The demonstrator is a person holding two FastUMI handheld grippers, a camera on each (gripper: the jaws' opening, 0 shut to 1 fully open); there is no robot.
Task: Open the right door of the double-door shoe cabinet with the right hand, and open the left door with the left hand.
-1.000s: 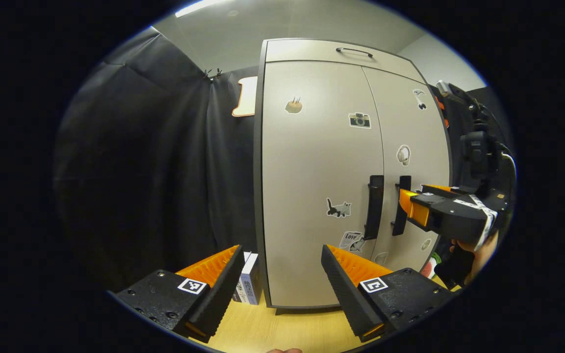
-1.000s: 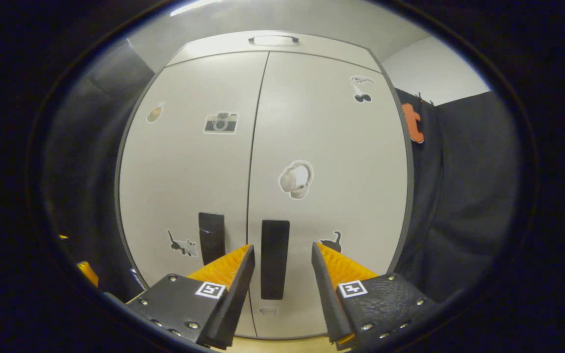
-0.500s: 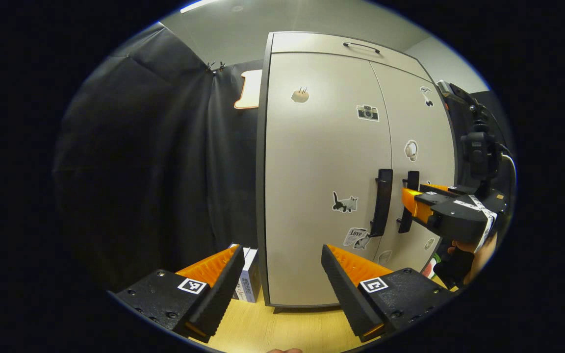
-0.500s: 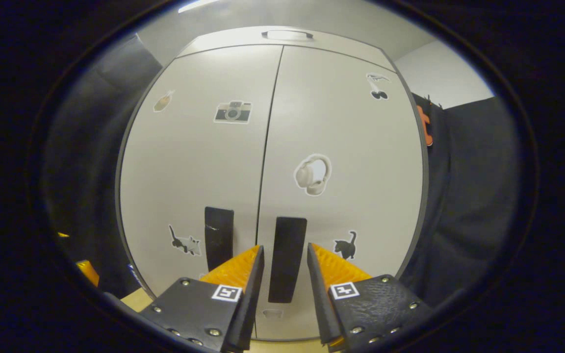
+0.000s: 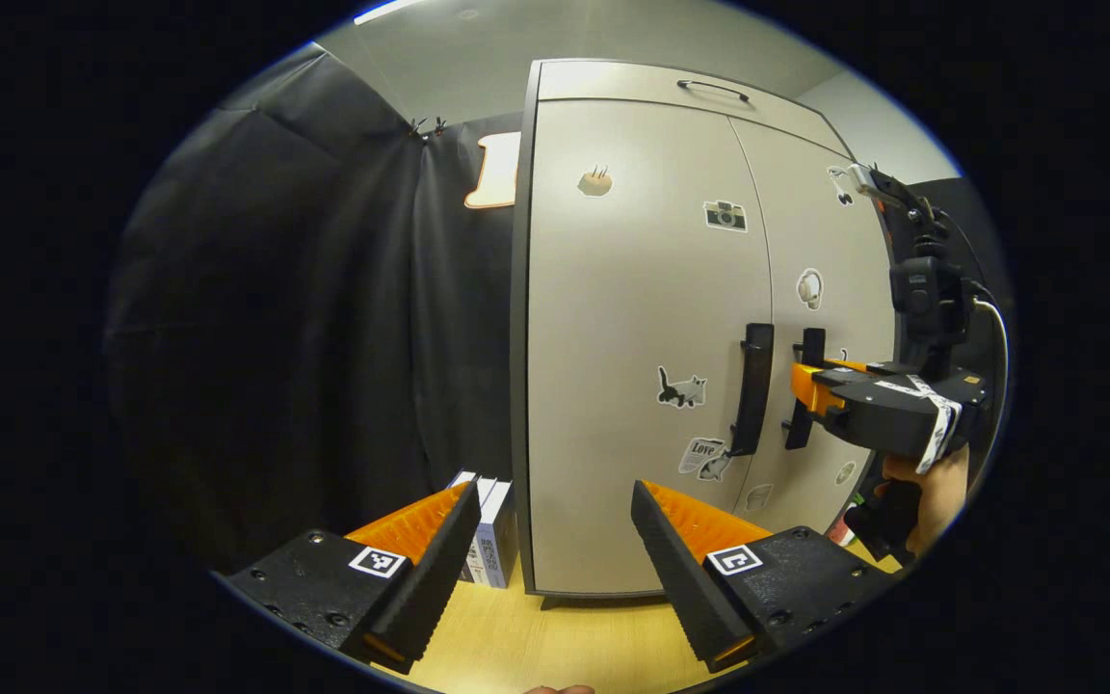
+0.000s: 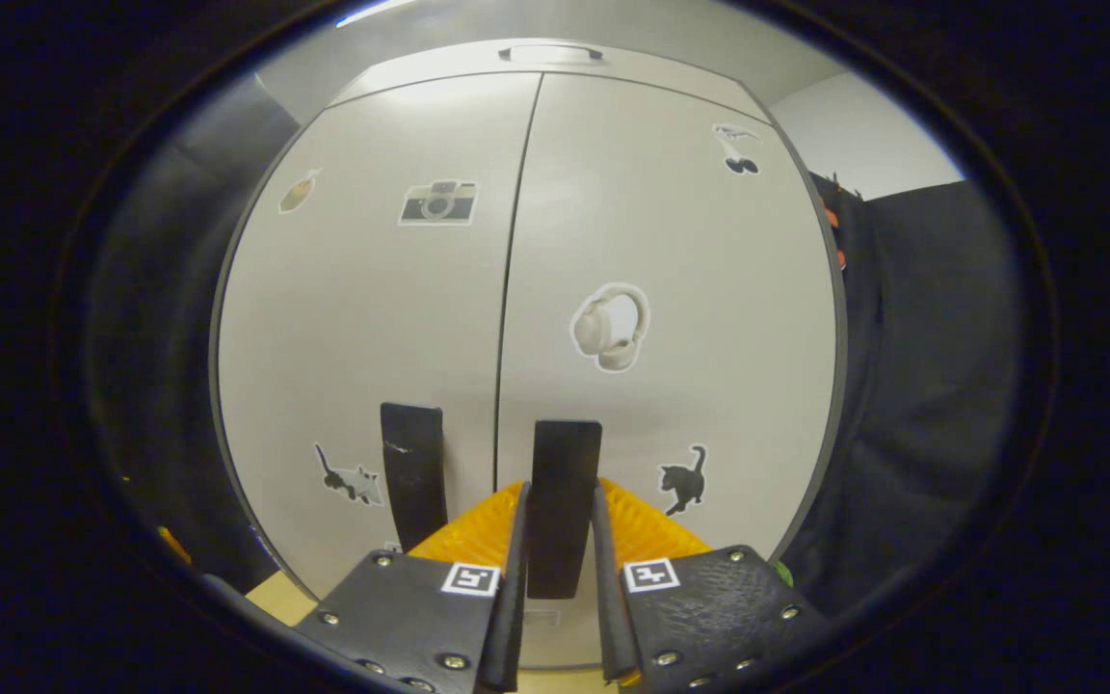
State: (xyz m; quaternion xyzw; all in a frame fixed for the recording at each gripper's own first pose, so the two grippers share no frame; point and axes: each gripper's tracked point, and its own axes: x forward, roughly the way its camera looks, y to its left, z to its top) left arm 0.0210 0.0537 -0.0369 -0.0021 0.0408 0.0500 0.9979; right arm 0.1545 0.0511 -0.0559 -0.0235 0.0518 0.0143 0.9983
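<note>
Right gripper (image 6: 558,540): fingers closed onto the right door handle (image 6: 565,482), apparently touching both sides. Both cabinet doors (image 5: 647,318) remain shut. Recommend pulling outward along the hinge arc, grip firm. Left gripper (image 5: 555,540) is wide open, empty, short of the left door handle (image 5: 753,386).

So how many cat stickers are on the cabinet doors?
2. A grey cat sticker sits on the left door beside its handle; a black cat sticker sits on the right door, right of the gripped handle. None looks hidden.
</note>
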